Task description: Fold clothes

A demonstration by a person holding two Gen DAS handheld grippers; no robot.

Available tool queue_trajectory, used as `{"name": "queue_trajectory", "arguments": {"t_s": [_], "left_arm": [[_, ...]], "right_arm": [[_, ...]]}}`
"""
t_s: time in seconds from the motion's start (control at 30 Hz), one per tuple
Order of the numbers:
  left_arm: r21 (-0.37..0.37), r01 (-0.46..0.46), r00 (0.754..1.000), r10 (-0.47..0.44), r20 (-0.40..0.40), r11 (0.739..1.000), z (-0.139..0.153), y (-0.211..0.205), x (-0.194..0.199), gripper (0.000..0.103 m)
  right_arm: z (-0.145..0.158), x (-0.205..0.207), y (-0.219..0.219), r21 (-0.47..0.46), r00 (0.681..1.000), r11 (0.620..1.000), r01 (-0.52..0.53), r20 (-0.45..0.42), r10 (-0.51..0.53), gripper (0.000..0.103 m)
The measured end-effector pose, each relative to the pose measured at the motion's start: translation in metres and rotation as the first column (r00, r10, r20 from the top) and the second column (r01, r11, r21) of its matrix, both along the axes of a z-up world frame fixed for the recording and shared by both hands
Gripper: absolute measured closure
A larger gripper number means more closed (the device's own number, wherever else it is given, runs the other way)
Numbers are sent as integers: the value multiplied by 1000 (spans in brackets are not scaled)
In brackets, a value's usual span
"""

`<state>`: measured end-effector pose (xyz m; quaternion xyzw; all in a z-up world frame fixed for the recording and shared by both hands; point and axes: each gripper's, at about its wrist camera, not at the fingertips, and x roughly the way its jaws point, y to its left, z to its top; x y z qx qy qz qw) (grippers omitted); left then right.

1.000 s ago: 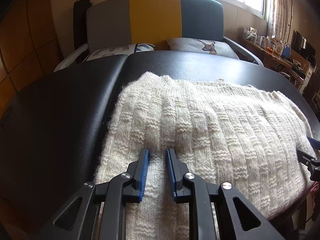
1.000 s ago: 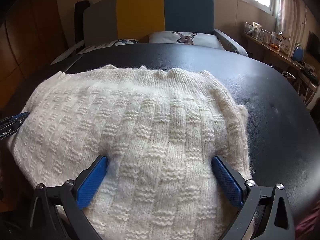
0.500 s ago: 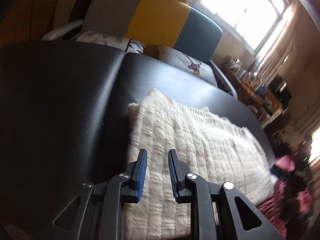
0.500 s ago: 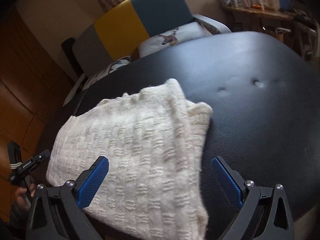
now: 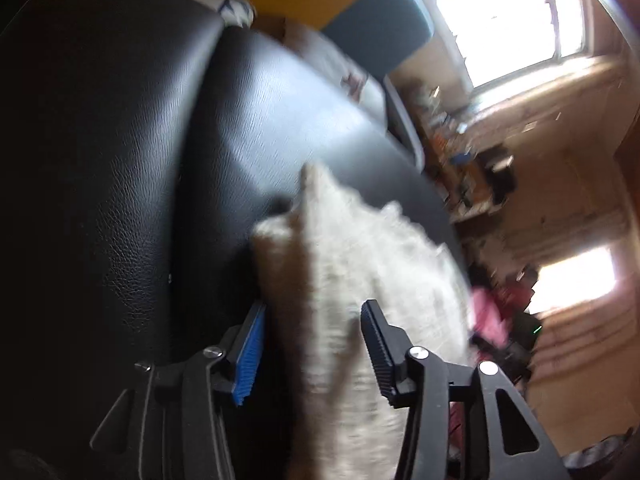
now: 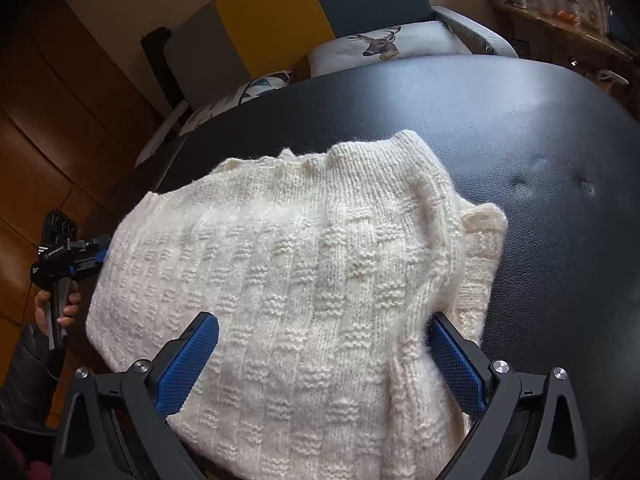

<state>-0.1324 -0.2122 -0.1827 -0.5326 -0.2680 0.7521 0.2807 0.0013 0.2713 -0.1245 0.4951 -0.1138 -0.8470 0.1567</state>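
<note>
The right gripper [image 6: 320, 364] stands spread wide, its blue pads [image 6: 188, 360] on either side of the folded cream knit sweater [image 6: 288, 272], not pinching it. The left gripper [image 5: 310, 352] is opening around the sweater's blurred edge, apparently gripping nothing. The sweater lies on the black padded table [image 6: 540, 128]. Small white lettering on the left gripper's body is too small to read.

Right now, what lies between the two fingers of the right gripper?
The right wrist view shows the white knitted sweater on the black table, spanning the right gripper's wide-open jaws.
</note>
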Motion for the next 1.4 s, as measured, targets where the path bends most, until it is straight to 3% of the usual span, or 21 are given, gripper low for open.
{"name": "queue_trajectory", "arguments": {"t_s": [0.2,0.27,0.3,0.37,0.43,0.57,0.7,0.83,0.87,0.93,1.03,1.1,1.2,1.4], "left_arm": [[-18,98,993,-99,-68,995,6,12,8,51],[-12,153,987,-153,-44,988,5,25,12,61],[-12,175,984,-175,-36,984,4,31,13,74],[-22,137,988,-138,-63,990,6,36,18,79],[15,73,994,-72,-76,997,8,28,21,84],[44,-12,998,15,-65,999,9,13,23,85],[-17,-53,997,52,-64,998,16,2,17,85],[-79,-65,993,56,-107,995,39,-3,13,85],[-99,-62,992,51,-115,993,46,-5,11,85],[-137,-62,992,45,-121,989,56,-7,9,85],[-177,-62,991,40,-125,982,69,-7,6,85],[-188,-64,991,41,-124,980,72,-5,7,85],[-156,-72,991,53,-124,985,77,-2,12,85],[-17,-75,986,71,-152,997,115,20,23,85]], "right_arm": [[-7,-6,-8,65,1000,998,-20,9,19,0],[-8,-8,-10,86,1000,996,-26,11,25,0],[-8,-8,-11,96,1000,995,-29,13,28,0],[-8,-9,-12,115,999,993,-33,14,31,0],[-8,-10,-14,134,999,990,-48,22,46,0],[-1,-11,-17,137,993,983,-118,37,114,0],[23,-10,-13,73,972,970,-233,21,233,0],[33,-8,-20,57,932,930,-363,17,363,0],[32,-9,-22,59,922,920,-388,24,387,2],[29,-11,-25,73,901,899,-433,41,431,22],[21,-13,-28,112,871,863,-492,78,486,29],[2,-20,-21,205,863,839,-504,145,484,33],[-15,-18,-3,225,855,825,-519,141,499,33],[-23,6,10,231,891,862,-451,59,450,21]]}}
